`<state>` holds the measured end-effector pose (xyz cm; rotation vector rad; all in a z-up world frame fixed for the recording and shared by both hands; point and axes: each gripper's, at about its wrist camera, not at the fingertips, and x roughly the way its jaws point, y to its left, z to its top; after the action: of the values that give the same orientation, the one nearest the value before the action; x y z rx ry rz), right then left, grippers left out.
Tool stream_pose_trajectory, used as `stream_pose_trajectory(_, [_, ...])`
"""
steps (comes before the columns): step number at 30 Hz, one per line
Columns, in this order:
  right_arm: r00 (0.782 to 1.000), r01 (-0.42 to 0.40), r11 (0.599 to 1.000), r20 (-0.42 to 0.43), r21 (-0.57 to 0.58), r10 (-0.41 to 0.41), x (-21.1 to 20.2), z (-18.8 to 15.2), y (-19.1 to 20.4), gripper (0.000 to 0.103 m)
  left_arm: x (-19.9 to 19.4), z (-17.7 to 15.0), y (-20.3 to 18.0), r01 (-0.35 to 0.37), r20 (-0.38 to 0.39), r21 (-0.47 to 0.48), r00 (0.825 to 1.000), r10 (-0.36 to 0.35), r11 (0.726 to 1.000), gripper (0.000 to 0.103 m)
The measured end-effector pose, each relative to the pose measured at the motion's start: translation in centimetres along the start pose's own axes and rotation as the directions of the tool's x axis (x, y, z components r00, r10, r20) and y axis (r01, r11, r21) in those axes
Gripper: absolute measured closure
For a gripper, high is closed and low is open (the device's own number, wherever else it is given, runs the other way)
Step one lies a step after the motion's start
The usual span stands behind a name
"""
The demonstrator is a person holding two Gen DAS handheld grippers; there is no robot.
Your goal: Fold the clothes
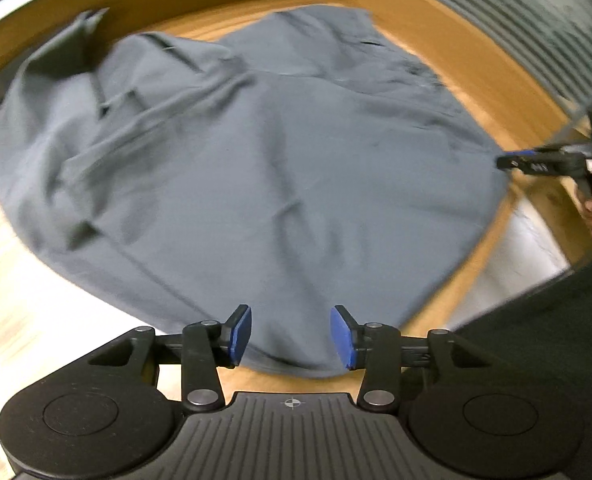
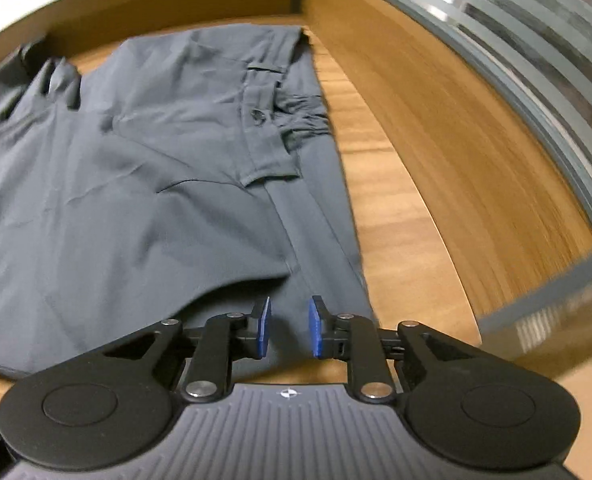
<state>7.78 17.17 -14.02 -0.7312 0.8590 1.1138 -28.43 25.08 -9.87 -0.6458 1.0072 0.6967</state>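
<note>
A grey garment (image 1: 255, 168), trousers with a waistband and button (image 2: 257, 116), lies spread on a wooden table (image 1: 476, 80). My left gripper (image 1: 291, 336) is open, its blue pads straddling the garment's near hem just above it. My right gripper (image 2: 289, 328) is open, with a narrower gap, over the garment's near right edge (image 2: 328, 272). In the left wrist view the right gripper (image 1: 508, 162) shows at the garment's right corner; its jaws look close together there.
A wooden rim (image 2: 456, 160) runs along the back and right of the table. Ribbed glass panels (image 2: 536, 40) stand beyond it. A pale floor patch (image 1: 532, 248) shows past the table's right edge.
</note>
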Motion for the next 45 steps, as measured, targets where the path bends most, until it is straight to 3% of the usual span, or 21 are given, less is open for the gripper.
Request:
stream_pose_trajectory(2, [1.000, 0.012, 0.999, -0.007, -0.046, -0.013, 1.1, 0.5, 0.7, 0.077, 0.2, 0.3, 0.8, -0.031, 0.007, -0.043, 0.999, 0.031, 0.999, 0.049])
stream_pose_trajectory(8, [0.999, 0.052, 0.991, 0.018, -0.121, -0.051, 1.5, 0.5, 1.1, 0.047, 0.2, 0.5, 2.5, -0.109, 0.016, -0.133, 0.994, 0.112, 0.985, 0.042])
stream_pose_trajectory(10, [0.999, 0.043, 0.997, 0.006, -0.068, -0.043, 1.6, 0.8, 0.4, 0.049, 0.1, 0.4, 3.0, -0.120, 0.010, -0.155, 0.992, 0.123, 0.981, 0.042])
stream_pose_trajectory(12, [0.999, 0.047, 0.999, -0.003, -0.028, -0.047, 1.8, 1.0, -0.3, 0.059, 0.0, 0.3, 3.3, -0.133, 0.007, -0.166, 0.991, 0.135, 0.977, 0.042])
stream_pose_trajectory(24, [0.982, 0.182, 0.982, -0.033, -0.054, -0.184, 1.2, -0.1, -2.2, 0.061, -0.7, 1.2, 8.3, -0.158, 0.022, -0.308, 0.985, 0.173, 0.938, 0.041])
stream_pose_trajectory(29, [0.982, 0.167, 0.986, -0.095, 0.000, -0.166, 0.3, 0.5, -3.0, 0.062, -0.9, 2.2, 12.2, -0.179, 0.028, -0.364, 0.979, 0.203, 0.914, 0.041])
stream_pose_trajectory(34, [0.989, 0.139, 0.990, -0.052, -0.010, -0.139, -2.8, 1.4, -0.6, 0.061, -0.5, 3.5, 16.2, -0.199, 0.043, -0.400, 0.971, 0.235, 0.895, 0.041])
stream_pose_trajectory(36, [0.994, 0.104, 0.994, -0.028, 0.042, -0.103, -4.2, 2.0, 0.5, 0.060, -0.2, 4.1, 17.3, -0.211, 0.051, -0.395, 0.967, 0.251, 0.894, 0.041])
stream_pose_trajectory(40, [1.000, -0.007, 0.985, 0.013, 0.172, 0.005, -5.8, 2.8, 3.3, 0.054, 0.9, 5.4, 20.1, -0.213, 0.067, -0.385, 0.964, 0.258, 0.898, 0.041])
stream_pose_trajectory(45, [1.000, -0.022, 0.982, 0.015, 0.187, 0.020, -6.6, 2.6, 9.2, 0.038, 2.5, 6.9, 23.3, -0.193, 0.083, -0.334, 0.969, 0.233, 0.923, 0.042])
